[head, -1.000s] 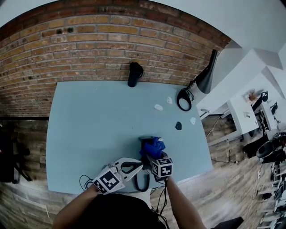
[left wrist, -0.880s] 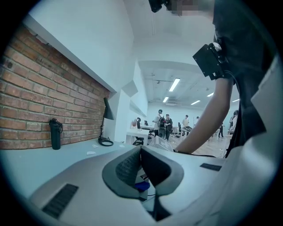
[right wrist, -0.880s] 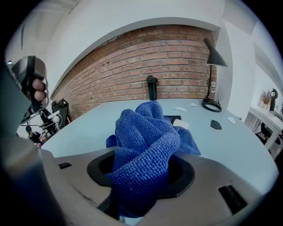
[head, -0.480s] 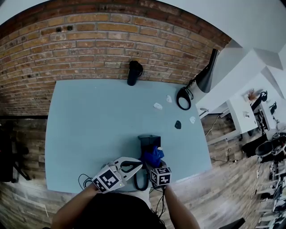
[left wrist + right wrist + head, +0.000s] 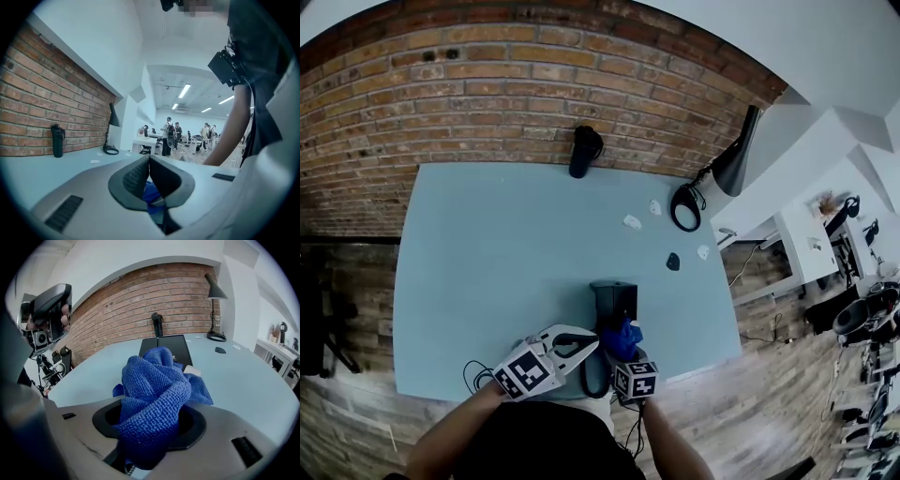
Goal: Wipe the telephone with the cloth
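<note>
Lower centre of the head view: the right gripper (image 5: 624,356) clamps a bunched blue cloth (image 5: 622,337) against the black telephone (image 5: 614,298). Just left, the left gripper (image 5: 149,169) has its jaws pressed together.

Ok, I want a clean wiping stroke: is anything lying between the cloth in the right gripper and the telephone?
Nothing visible does. The cloth, clamped in the right gripper, sits right at the near end of the telephone. The left gripper is off to the left side, jaws shut, not between them.
</note>
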Demonstrator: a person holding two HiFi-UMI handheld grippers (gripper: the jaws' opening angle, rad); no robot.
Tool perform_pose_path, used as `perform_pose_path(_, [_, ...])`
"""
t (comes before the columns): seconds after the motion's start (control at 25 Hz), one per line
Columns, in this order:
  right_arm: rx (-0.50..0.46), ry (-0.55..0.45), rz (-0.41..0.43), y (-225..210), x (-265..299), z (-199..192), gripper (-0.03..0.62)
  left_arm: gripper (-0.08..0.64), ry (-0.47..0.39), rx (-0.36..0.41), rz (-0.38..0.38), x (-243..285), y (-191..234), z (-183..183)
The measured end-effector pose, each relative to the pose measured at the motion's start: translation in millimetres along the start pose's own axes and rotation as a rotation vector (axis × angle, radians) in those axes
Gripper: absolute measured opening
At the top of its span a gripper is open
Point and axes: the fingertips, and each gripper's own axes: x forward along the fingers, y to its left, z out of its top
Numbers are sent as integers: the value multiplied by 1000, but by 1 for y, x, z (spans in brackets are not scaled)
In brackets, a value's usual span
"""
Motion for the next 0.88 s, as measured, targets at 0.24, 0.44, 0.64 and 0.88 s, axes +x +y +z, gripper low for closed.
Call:
perform_pose_path(0.24, [-66,97,14,2,0,-5,222,0,-8,4,9,-4,1,3])
perform_pose_path(0.44, [-290,415,104,9,-6,-26,222,0,-6,-17,29,-9,6,1])
perform_pose_path(0.64, [-218,699,207,-1,-19,2,222,0,5,-30,39,-11,9,-6])
perform_pose_path(0.88, [-142,329,137,-27,6,139,222,0,35,-41,44,-10,10,-12])
